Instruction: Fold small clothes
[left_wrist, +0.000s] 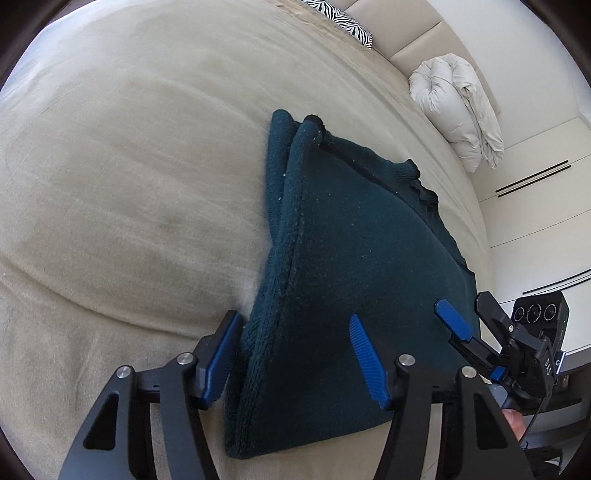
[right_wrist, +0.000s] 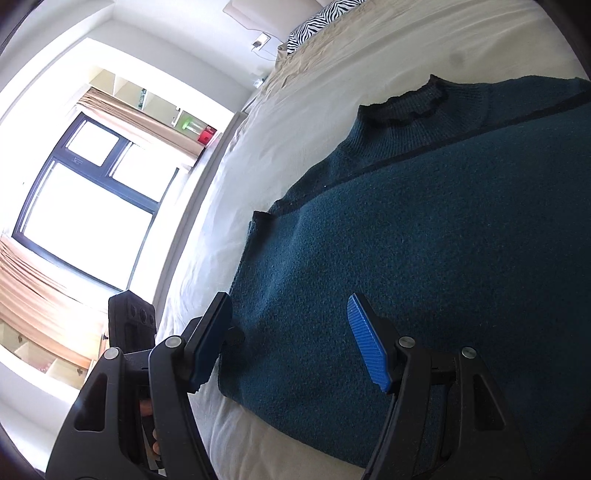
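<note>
The dark teal sweater (left_wrist: 351, 258) lies on the bed (left_wrist: 129, 184), already doubled over, its long axis running from the bottom centre of my left wrist view up toward the collar at the upper middle. My left fingers (left_wrist: 295, 354) straddle its near left edge: the left pad sits just outside the stacked hem at the lower left, the right pad over the cloth, and the two stand partly apart with the edge between them but not pinched, as far as I can tell. My right fingers (right_wrist: 291, 339) show the same sweater (right_wrist: 424, 240) from its other near corner, which lies low and left of centre in that view; they are about half open, hovering over the fabric and holding nothing. Both hands are at the near end, one per corner, so I judge the next fold runs away from me, toward the collar (right_wrist: 402, 103).
</note>
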